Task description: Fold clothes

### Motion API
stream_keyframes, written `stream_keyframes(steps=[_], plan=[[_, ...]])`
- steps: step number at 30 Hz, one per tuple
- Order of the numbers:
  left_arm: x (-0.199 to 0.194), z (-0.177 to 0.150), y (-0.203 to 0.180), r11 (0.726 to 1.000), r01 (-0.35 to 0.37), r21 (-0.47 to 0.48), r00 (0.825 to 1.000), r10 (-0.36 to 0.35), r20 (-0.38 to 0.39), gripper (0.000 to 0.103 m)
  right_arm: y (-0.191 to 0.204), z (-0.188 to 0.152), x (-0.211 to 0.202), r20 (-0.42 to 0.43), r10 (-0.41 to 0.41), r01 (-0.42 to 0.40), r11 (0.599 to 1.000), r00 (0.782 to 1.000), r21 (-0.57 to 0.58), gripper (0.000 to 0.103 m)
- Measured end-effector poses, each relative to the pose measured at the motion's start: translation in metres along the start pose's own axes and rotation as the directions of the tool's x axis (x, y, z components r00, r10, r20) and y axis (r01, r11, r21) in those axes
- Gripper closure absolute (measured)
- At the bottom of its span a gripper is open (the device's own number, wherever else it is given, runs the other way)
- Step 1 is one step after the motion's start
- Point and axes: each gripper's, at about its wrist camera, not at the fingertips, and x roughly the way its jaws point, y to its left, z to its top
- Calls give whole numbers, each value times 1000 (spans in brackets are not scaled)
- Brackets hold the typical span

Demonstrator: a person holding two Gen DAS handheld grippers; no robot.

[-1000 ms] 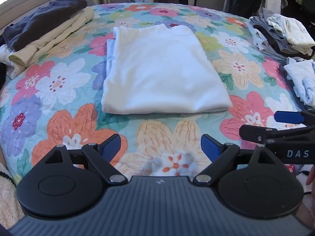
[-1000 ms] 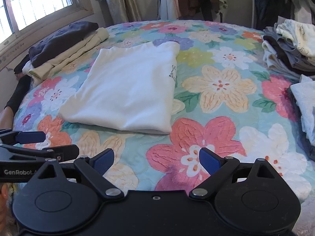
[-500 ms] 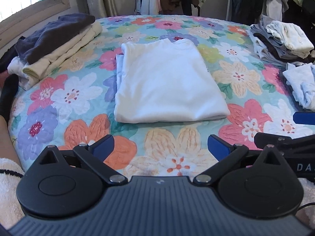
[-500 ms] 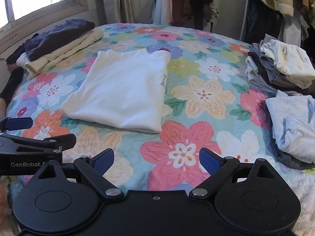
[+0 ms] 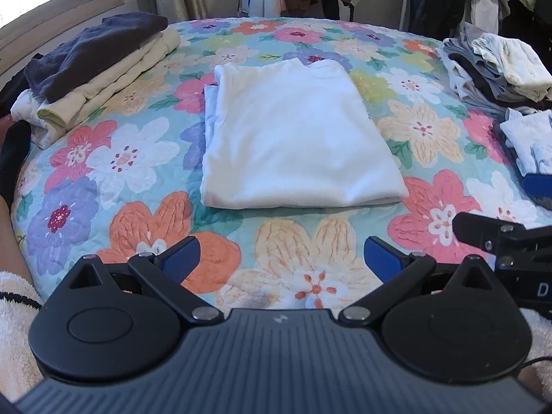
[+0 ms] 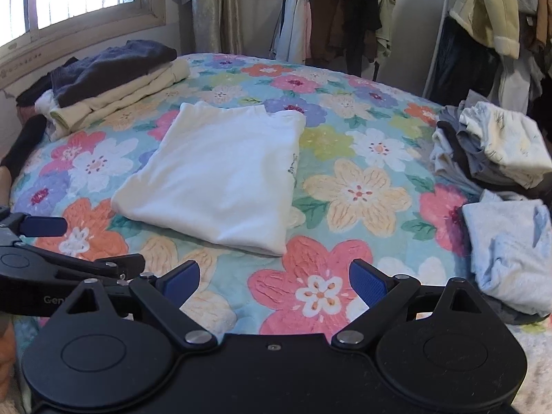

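Folded shirt [image 5: 296,138] mid-quilt [image 5: 310,258] — clothes stacks [image 5: 96,65] left, [image 5: 496,65] right.

Only fragments legible. "Gen" in white on the black body of the left gripper [image 6: 76,245], cut off. A lone "D" on the right gripper [image 5: 510,207].

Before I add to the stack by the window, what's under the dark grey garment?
Under the dark grey garment lies a folded cream garment, then something white at the near end. Anything lower, and how far these layers extend, is covered.
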Motion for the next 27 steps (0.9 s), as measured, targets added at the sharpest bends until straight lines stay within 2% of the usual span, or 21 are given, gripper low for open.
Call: stream_keyframes(steps=[6,13,19,24,27], plan=[[3,-1,-2,1000,-15,16,1000,15,8,0,0,-3,8,-19,-7,8,1000,1000,12,7],[10,-1,-3,1000,-6,-7,1000,6,-4,0,-5,-7,9,6,7,-8,999,1000,31,7],[13,-2,-5,999,-43,3,999,43,-2,0,-4,-15,17,90,-72,68,997,993,48,7],[18,-3,-2,999,-39,-15,999,39,-14,0,-8,-18,16,138,-15,6,998,990,63,7],[22,-3,-5,1000,-25,-3,999,25,-20,0,-9,-19,16,160,-18,8,998,987,60,7]])
